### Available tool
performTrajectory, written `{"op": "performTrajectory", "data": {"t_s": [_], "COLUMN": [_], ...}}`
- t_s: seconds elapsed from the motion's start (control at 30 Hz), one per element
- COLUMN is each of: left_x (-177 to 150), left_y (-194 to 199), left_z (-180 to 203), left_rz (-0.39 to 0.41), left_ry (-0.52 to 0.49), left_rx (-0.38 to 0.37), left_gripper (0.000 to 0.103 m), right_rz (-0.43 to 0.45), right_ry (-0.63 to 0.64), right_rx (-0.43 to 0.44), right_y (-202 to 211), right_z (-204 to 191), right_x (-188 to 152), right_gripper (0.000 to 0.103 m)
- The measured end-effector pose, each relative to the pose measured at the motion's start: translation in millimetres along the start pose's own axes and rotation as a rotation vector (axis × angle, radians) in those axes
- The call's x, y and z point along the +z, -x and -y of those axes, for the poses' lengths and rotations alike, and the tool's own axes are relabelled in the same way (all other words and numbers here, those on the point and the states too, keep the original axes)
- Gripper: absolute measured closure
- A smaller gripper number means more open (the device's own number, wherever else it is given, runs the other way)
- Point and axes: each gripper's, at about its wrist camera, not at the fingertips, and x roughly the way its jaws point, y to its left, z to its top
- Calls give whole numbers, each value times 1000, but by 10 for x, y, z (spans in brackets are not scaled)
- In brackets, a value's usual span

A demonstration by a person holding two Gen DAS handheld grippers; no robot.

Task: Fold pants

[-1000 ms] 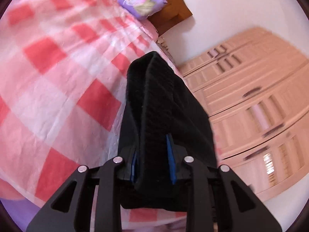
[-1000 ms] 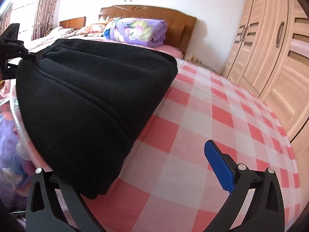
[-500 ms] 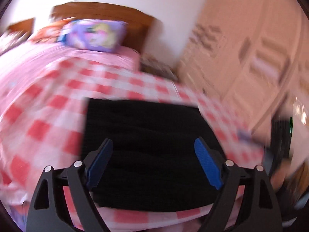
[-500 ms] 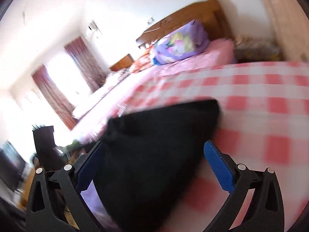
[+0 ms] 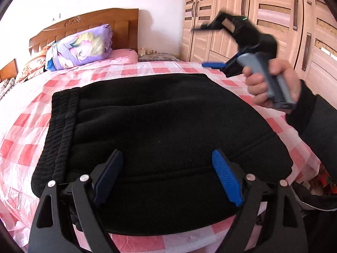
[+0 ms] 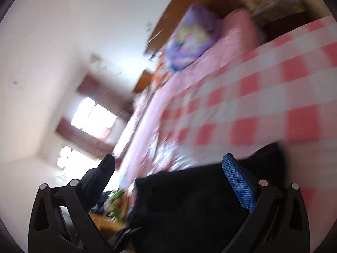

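The black pants point(image 5: 160, 126) lie folded in a flat bundle on the pink checked bed cover point(image 5: 23, 124), ribbed waistband at the left. My left gripper point(image 5: 167, 154) hovers open over their near edge, blue pads apart and nothing between them. A hand point(image 5: 271, 82) holds my right gripper point(image 5: 207, 46) in the air above the pants' far right corner, fingers spread open and empty. The right wrist view is blurred and tilted. There my right gripper point(image 6: 168, 158) stands open, with part of the pants point(image 6: 189, 202) below it.
A purple flowered pillow point(image 5: 80, 44) leans against the wooden headboard point(image 5: 94, 21) at the far end of the bed. Wooden wardrobe doors point(image 5: 273, 10) fill the right side. A dark sleeve point(image 5: 316, 124) is at the right edge. A bright window point(image 6: 92, 120) shows in the right wrist view.
My left gripper was shut on the lifted pants; it has let go and drawn back. The pants now lie flat. My right gripper has risen, rolled and swung away.
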Motion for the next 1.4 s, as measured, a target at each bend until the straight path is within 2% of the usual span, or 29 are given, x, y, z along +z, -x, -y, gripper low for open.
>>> {"op": "performTrajectory", "data": {"t_s": [0.07, 0.1, 0.13, 0.17, 0.2, 0.27, 0.33, 0.37, 0.4, 0.47, 0.5, 0.53, 0.57, 0.6, 0.67, 0.77, 0.83, 0.93, 1.0, 1.07, 1.17, 1.27, 1.33, 1.4], "left_x": [15, 13, 10, 9, 13, 16, 27, 29, 40, 80, 121, 197, 252, 329, 524, 816, 952, 971, 881, 836, 785, 789, 802, 805], "left_y": [-15, 2, 11, 15, 24, 36, 40, 50, 56, 113, 164, 288, 375, 462, 524, 313, 47, -472, -668, -652, -651, -680, -693, -685], "left_z": [29, 35, 55, 55, 62, 86, 71, 59, 39, 4, -36, -115, -168, -240, -452, -690, -782, -887, -964, -971, -986, -980, -956, -940], "left_rz": [8, 10, 11, 8, 4, -8, -15, -19, -22, -40, -43, -17, 13, 46, 83, 37, -35, -133, -190, -184, -191, -192, -197, -195], "left_ry": [0, -1, -1, 1, 4, 5, 5, 6, 5, 37, 69, 118, 141, 168, 237, 266, 266, 265, 287, 316, 308, 297, 284, 275], "left_rx": [6, 8, 10, 11, 10, 7, -3, -11, -17, -39, -65, -121, -141, -143, -76, -6, 48, 106, 126, 125, 132, 152, 166, 173], "left_gripper": [16, 15, 15, 15, 15, 15, 15, 15, 15, 15, 15, 15, 13, 5, 2, 2, 2, 2, 2, 2, 2, 2, 2, 2], "right_rz": [-172, -289, -359, -396, -382, -303, -120, -98, -114, -154, -131, -96, -51, -17, 12, -15, -33, -121, -81, -110, -45, -107, -119, -170], "right_ry": [69, 92, 114, 181, 220, 165, 122, 100, 78, 89, 132, 179, 239, 279, 343, 427, 473, 576, 604, 599, 658, 623, 595, 613], "right_rx": [7, 13, -12, -129, -192, -215, -319, -311, -255, -117, -126, -156, -205, -258, -394, -540, -579, -681, -661, -664, -670, -682, -637, -640], "right_y": [-400, -686, -872, -1081, -1197, -1214, -1000, -918, -869, -681, -522, -365, -173, 19, 231, 356, 397, 136, 246, 373, 650, 533, 560, 554], "right_z": [-207, -266, -295, -323, -339, -301, -288, -251, -271, -392, -474, -545, -606, -621, -617, -536, -462, -249, -182, -212, -452, -260, -206, -223], "right_x": [-166, -277, -338, -390, -349, -121, 145, 270, 276, 128, 20, -81, -217, -308, -598, -1053, -1353, -1786, -1970, -2032, -2058, -2068, -2125, -2194], "right_gripper": [4, 4, 4, 4, 4, 5, 4, 4, 4, 4, 4, 4, 4, 4, 4, 4, 4, 4, 4, 4, 4, 4, 4, 4]}}
